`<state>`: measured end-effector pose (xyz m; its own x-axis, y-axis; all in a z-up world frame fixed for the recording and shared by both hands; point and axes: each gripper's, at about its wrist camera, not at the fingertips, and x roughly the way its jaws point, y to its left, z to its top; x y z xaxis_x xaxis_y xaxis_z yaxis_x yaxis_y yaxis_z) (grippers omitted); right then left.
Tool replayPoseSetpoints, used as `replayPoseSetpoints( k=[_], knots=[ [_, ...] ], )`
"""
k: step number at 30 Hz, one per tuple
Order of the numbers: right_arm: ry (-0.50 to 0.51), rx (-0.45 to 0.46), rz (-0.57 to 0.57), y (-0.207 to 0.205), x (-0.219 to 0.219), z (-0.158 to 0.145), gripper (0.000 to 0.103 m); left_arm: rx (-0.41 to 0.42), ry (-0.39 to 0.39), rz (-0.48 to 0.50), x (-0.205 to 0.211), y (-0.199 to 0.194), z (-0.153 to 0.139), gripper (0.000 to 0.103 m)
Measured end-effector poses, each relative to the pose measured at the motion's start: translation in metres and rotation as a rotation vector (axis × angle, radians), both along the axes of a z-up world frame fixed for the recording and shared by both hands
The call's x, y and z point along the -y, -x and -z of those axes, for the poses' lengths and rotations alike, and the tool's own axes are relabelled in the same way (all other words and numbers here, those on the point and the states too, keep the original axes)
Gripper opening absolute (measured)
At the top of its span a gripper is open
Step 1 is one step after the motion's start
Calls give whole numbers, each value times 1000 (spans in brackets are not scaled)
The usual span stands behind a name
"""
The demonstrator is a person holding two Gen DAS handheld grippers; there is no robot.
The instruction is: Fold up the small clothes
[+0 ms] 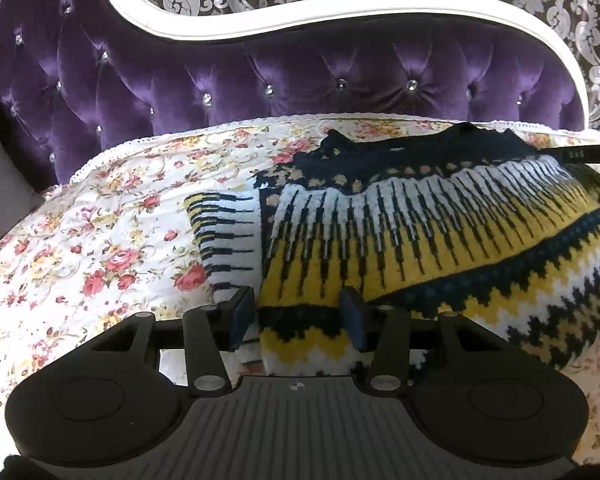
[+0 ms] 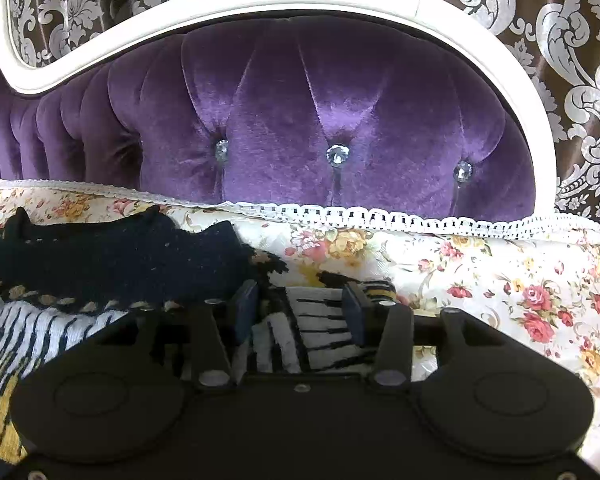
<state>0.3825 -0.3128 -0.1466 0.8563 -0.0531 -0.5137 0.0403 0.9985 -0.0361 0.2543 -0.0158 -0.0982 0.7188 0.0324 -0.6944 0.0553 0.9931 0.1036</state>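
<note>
A: 2 tongs, both let go, pads apart. The left tongs point(image 1: 300, 312) straddle the sweater point(image 1: 400, 232) on the flowery sofa cover point(image 1: 100, 220).
B: And the right tongs point(image 2: 300, 312)?
A: Over its sleeve point(image 2: 324, 320). I think the sleeve gets pinched and folded in next.

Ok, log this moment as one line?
stage: folding | sweater: flat on floral cover | left claw: open, over hem edge | right claw: open, over sleeve
</note>
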Motion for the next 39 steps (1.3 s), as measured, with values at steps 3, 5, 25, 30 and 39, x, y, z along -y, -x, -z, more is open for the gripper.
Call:
replayPoseSetpoints(
  k=[3,5,25,30,39],
  knots=[
    [-23,-20,0,-3,4,-3,59,-10,11,5,-1,-1,-1,47],
    [-96,-52,-7,-5,15,-12,62,-15,21,5,-2,-1,-2,47],
    [-399,-219,-82,128,55,-19,83,-63,267,-33,-26,33,3,62],
    [-425,-190,-123,138,54,-15,92,-67,329,-109,-27,53,-2,65],
    [-606,-152,-206,139,59,-4,95,-69,465,-135,-26,35,1,73]
  ],
)
